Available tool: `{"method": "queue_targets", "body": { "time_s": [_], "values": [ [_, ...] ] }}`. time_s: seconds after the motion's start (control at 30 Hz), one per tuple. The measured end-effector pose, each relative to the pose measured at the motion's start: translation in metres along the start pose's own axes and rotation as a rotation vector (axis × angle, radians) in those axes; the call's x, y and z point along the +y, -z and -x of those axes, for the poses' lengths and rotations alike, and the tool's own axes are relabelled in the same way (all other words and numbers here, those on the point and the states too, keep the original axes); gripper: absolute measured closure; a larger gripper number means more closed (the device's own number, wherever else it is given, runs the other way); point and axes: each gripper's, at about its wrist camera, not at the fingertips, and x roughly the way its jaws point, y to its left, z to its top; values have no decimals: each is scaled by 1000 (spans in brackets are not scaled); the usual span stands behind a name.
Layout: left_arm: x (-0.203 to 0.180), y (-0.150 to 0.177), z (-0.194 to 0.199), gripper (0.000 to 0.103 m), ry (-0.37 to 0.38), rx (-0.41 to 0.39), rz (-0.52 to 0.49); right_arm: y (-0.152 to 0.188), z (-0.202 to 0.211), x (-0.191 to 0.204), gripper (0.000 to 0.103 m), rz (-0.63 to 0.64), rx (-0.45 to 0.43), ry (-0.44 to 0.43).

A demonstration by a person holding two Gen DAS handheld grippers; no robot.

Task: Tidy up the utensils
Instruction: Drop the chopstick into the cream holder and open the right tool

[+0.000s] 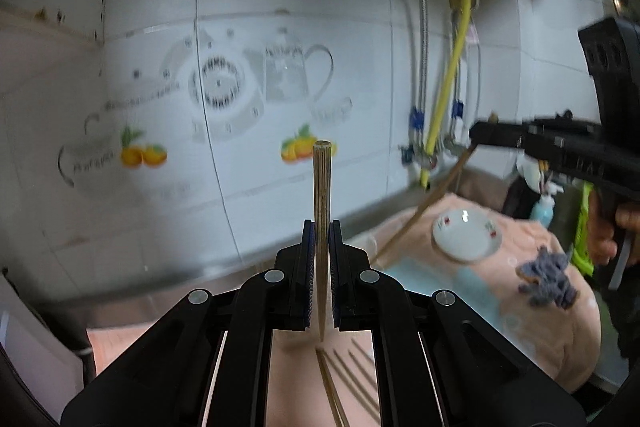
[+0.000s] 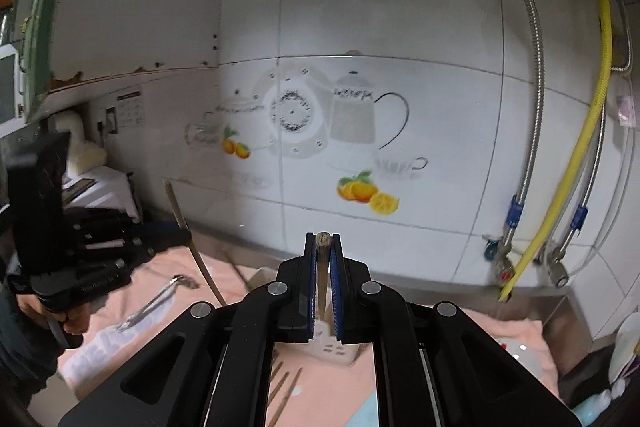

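Observation:
My left gripper [image 1: 321,225] is shut on a wooden chopstick [image 1: 322,179] that stands up between its blue pads. In the same view my right gripper [image 1: 475,138] comes in from the right, held by a hand, with a second chopstick [image 1: 424,205] slanting down from it. In the right wrist view my right gripper [image 2: 323,237] is shut on that chopstick [image 2: 322,239], seen end-on. The left gripper [image 2: 187,233] shows at the left with its chopstick [image 2: 176,205]. Several more chopsticks [image 1: 352,371] lie on the pink towel [image 1: 540,327] below.
A small white dish [image 1: 466,235] and a grey-purple cloth [image 1: 548,281] rest on the towel. A white slotted holder [image 2: 332,347] sits under my right gripper, and metal tongs [image 2: 160,299] lie to the left. The tiled wall with a yellow hose [image 2: 576,155] stands close behind.

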Motion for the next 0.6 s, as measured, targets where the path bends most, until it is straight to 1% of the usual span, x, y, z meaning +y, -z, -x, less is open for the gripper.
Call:
{"method": "queue_targets", "body": {
  "time_s": [0.17,0.33,0.47,0.6],
  "values": [
    [8,-18,-17,97,-37,-34,11,-1,-27,-6,97,11,50,26],
    [20,-18,-43,97,-70,-50,54,12,-52,-11,97,2,102,27],
    [28,-5,-64,97,-78,-19,77,25,-71,-14,97,-6,145,18],
    [33,10,-81,97,-91,40,78,38,-85,-15,96,-15,181,12]
  ]
}}
